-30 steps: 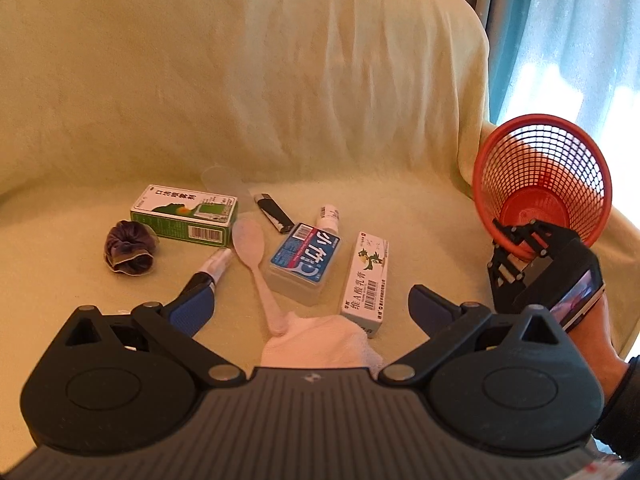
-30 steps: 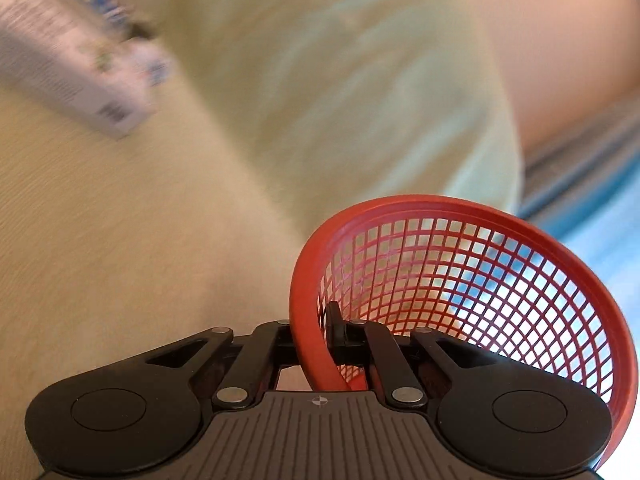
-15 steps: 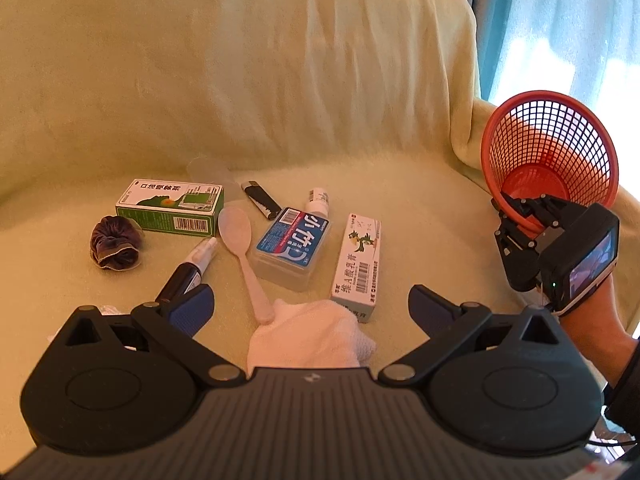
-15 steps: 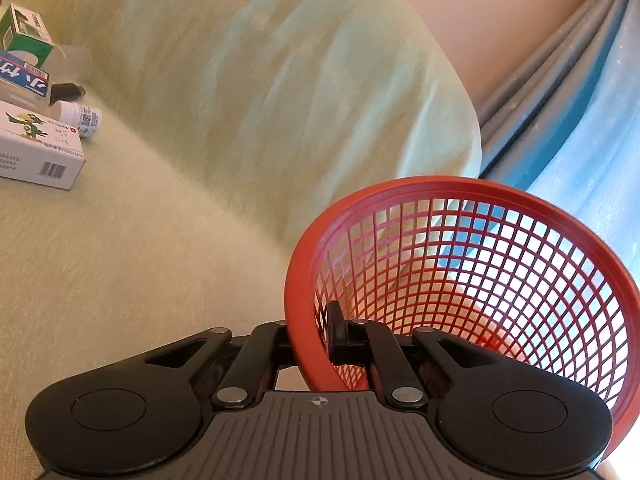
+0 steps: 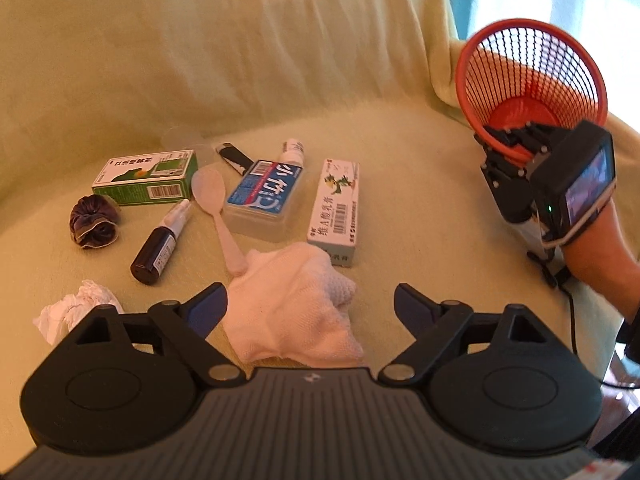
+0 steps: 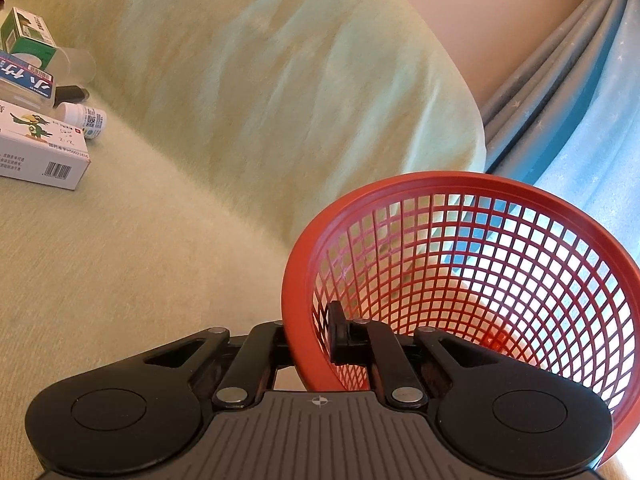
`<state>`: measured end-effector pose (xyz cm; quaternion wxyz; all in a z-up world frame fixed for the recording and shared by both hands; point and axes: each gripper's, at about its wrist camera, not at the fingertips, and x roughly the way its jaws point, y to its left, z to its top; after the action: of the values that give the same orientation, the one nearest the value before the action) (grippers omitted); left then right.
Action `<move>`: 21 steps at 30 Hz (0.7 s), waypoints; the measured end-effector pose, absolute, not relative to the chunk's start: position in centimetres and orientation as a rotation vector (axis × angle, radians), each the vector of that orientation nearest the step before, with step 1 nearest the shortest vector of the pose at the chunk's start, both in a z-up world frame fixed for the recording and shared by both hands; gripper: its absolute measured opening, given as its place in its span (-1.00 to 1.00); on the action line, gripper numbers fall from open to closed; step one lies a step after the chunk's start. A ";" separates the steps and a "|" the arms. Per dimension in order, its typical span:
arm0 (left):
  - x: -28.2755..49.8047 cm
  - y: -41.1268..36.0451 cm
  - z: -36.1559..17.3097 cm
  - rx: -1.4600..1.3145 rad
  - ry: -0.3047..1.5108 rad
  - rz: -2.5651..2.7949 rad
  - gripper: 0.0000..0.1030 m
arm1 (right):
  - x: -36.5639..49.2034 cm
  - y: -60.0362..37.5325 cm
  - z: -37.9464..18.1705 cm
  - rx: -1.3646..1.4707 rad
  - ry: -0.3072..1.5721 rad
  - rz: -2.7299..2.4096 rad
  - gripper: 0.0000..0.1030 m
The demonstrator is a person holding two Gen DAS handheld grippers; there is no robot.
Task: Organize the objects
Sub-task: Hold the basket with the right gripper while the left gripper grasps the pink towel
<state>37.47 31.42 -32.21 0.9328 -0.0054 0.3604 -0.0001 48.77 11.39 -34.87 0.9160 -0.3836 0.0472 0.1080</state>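
My right gripper [image 6: 310, 330] is shut on the rim of a red mesh basket [image 6: 480, 280] and holds it tilted above the sofa seat; both show at the right in the left wrist view, the gripper [image 5: 506, 146] and the basket [image 5: 532, 76]. My left gripper [image 5: 310, 308] is open, with a white cloth [image 5: 296, 304] lying between its fingers. On the seat lie a white box [image 5: 336, 208], a blue-labelled clear case [image 5: 264, 196], a plastic spoon [image 5: 218, 208], a dark spray bottle [image 5: 160, 240], a green box [image 5: 148, 176] and a purple scrunchie [image 5: 94, 220].
A crumpled tissue [image 5: 76, 308], a black lighter [image 5: 234, 158], a small white bottle [image 5: 294, 150] and a clear cup [image 6: 78, 66] also lie on the yellow-covered sofa [image 5: 240, 40]. Blue curtains [image 6: 580, 100] hang at the right.
My left gripper has pulled back and up, so more of the seat shows. My right gripper has lifted the basket higher and further right.
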 end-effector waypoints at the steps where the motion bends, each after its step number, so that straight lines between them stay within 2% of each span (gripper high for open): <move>1: 37.5 31.3 -32.3 0.003 0.742 -0.004 0.61 | 48.8 11.4 -34.9 -0.790 0.097 0.223 -0.92; 4: 37.6 31.0 -32.6 0.050 0.765 -0.017 0.46 | 48.8 11.4 -35.0 -0.789 0.096 0.223 -0.92; 6: 37.7 30.9 -32.9 0.080 0.785 -0.032 0.22 | 48.8 11.3 -35.0 -0.789 0.096 0.223 -0.92; 9: 37.7 30.9 -33.4 0.116 0.806 -0.052 0.05 | 48.8 11.4 -35.1 -0.789 0.096 0.224 -0.92; 13: 37.6 30.8 -33.8 0.176 0.819 -0.091 -0.08 | 48.8 11.3 -35.2 -0.788 0.095 0.224 -0.92; 15: 37.5 30.7 -33.8 0.208 0.816 -0.107 -0.27 | 48.8 11.3 -35.3 -0.789 0.095 0.225 -0.92; 21: 37.3 30.3 -33.2 0.332 0.807 -0.161 -0.39 | 48.8 11.2 -35.4 -0.788 0.094 0.225 -0.92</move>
<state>37.25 30.26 -33.25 0.9031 0.1604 0.3906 -0.0779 48.76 11.21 -35.37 0.9162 -0.3828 0.0456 0.1095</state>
